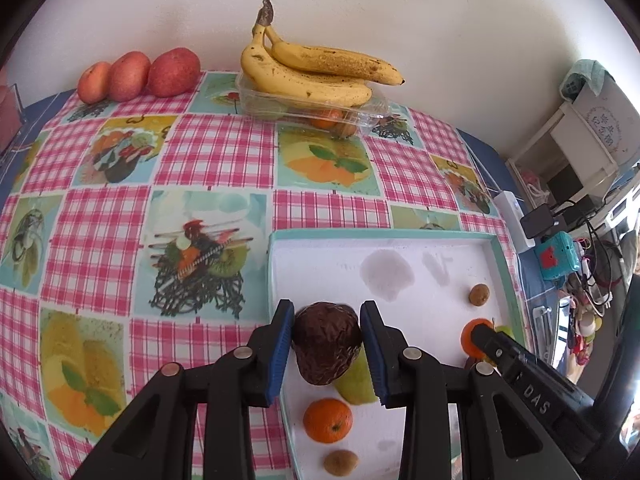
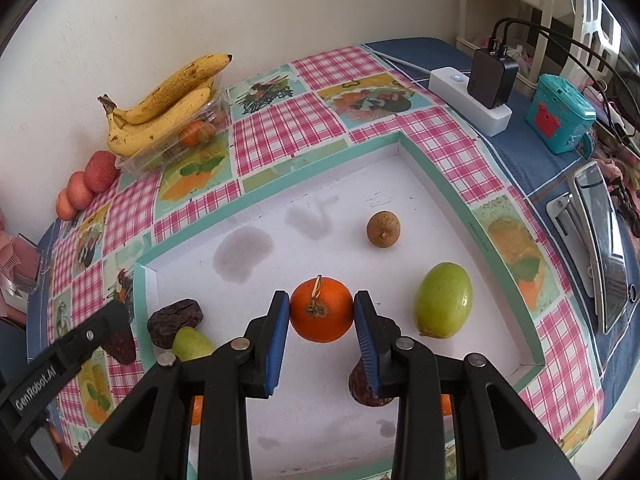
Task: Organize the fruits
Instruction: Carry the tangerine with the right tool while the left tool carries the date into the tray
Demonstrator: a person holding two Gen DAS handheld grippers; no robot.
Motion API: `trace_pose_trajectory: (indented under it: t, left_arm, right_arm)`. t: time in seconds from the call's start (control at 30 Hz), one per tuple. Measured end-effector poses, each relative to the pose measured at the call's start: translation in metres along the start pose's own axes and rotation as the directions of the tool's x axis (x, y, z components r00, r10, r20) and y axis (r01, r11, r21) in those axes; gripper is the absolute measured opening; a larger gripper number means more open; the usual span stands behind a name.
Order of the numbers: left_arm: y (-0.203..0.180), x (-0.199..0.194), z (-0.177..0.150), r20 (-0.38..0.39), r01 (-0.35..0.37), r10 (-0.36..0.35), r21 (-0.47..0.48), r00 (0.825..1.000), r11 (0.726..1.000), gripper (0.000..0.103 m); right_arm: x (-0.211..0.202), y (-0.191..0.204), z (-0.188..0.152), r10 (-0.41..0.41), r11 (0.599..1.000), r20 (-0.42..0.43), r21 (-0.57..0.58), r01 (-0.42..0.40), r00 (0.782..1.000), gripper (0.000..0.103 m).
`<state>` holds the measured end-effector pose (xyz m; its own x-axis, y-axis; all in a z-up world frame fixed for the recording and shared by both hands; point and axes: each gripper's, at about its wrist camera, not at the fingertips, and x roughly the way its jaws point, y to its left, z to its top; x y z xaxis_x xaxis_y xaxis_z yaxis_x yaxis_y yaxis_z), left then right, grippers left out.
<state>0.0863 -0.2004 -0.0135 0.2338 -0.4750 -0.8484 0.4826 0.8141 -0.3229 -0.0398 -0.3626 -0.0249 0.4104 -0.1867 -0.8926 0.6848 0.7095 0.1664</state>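
L gripper (image 1: 327, 354) clamps dark wrinkled fruit (image 1: 326, 344), R gripper (image 2: 322, 326) clamps orange (image 2: 321, 309), hiding brown fruit (image 2: 362, 390)

Plain cream wall (image 1: 400, 8), checked tablecloth (image 1: 208, 152), cluttered white shelf (image 1: 576, 140)

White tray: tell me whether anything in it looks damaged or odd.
The white tray has grey blotches on its floor, like damp stains. The dark fruit in the left gripper is wrinkled and shrivelled. The orange in the right gripper looks sound.
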Motion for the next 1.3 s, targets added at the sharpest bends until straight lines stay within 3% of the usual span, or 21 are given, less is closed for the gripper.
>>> trace_pose_trajectory:
  t: [0.47, 0.9, 1.3]
  left_arm:
    - [-0.001, 0.024, 0.024, 0.06, 0.015, -0.015, 0.013, 0.998, 1.0, 0.036]
    - [0.005, 0.06, 0.021, 0.01, 0.009, -0.009, -0.001, 1.0, 1.0, 0.036]
    - [0.007, 0.065, 0.02, 0.003, -0.02, 0.02, -0.007, 1.0, 1.0, 0.037]
  right_arm:
    - [0.023, 0.004, 0.007, -0.025, 1.0, -0.033, -0.015, 0.025, 0.999, 0.035]
    - [0.038, 0.004, 0.011, -0.043, 0.999, -0.038, -0.025, 0.042, 0.998, 0.035]
    - [0.038, 0.004, 0.01, -0.043, 0.999, -0.043, -0.031, 0.042, 0.998, 0.035]
